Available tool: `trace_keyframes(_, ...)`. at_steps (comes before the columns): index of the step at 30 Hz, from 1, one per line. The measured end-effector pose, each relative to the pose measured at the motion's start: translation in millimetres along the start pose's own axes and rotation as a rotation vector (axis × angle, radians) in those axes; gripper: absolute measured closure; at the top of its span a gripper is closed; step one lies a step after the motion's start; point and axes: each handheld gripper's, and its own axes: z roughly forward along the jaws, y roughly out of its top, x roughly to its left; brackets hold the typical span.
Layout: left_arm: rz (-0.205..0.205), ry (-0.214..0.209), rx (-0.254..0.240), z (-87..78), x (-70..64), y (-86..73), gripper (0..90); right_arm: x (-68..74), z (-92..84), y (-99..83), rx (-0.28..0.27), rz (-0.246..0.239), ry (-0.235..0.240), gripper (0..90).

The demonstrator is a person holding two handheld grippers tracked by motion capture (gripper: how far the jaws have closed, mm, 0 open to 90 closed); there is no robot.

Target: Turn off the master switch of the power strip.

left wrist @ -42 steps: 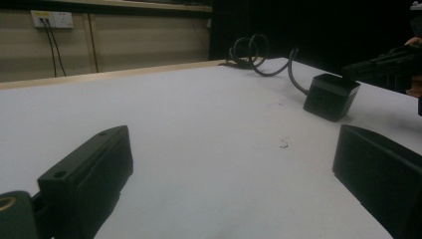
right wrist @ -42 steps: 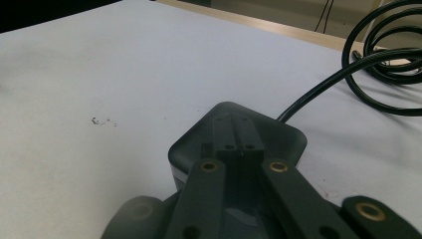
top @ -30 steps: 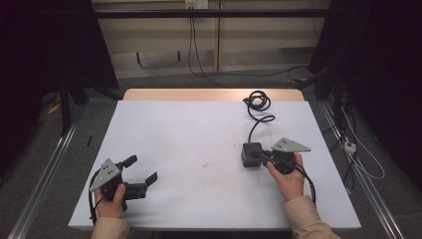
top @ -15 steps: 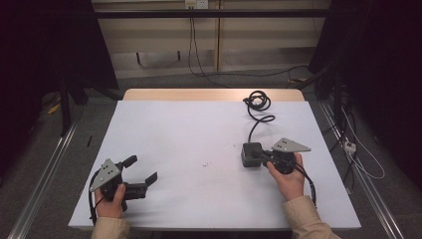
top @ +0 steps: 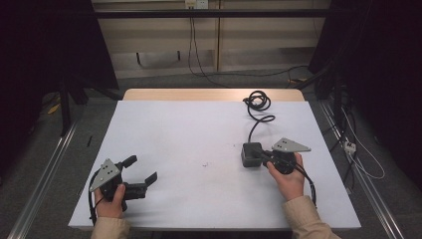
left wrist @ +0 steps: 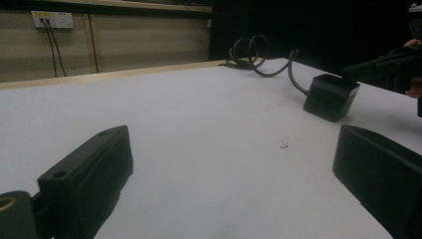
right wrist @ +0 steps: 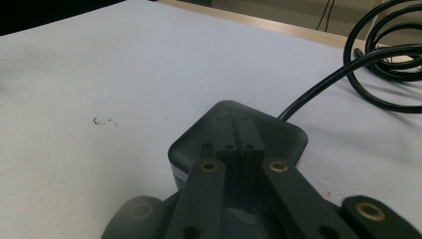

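Left of the adapter the table lies bare across to the left gripper. Behind the adapter its cable snakes and coils, blocking that side. The right gripper crowds the adapter's right.

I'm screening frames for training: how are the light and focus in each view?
High view: table evenly lit, surroundings dark, sharp. Left gripper view: dim, near jaws soft, adapter fairly sharp. Right gripper view: jaws blurred at the bottom, adapter and cable clear, no glare.

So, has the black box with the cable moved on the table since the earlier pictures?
No. The black box lies at the same distance from the small dark mark on the table.
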Motion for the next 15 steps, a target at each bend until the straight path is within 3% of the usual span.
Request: trace_keyframes(15,0.003,0.000,0.001,-1.1,1.6,0.2,2.1,-0.9,-0.2,0.3,0.000,0.009,0.006,90.0)
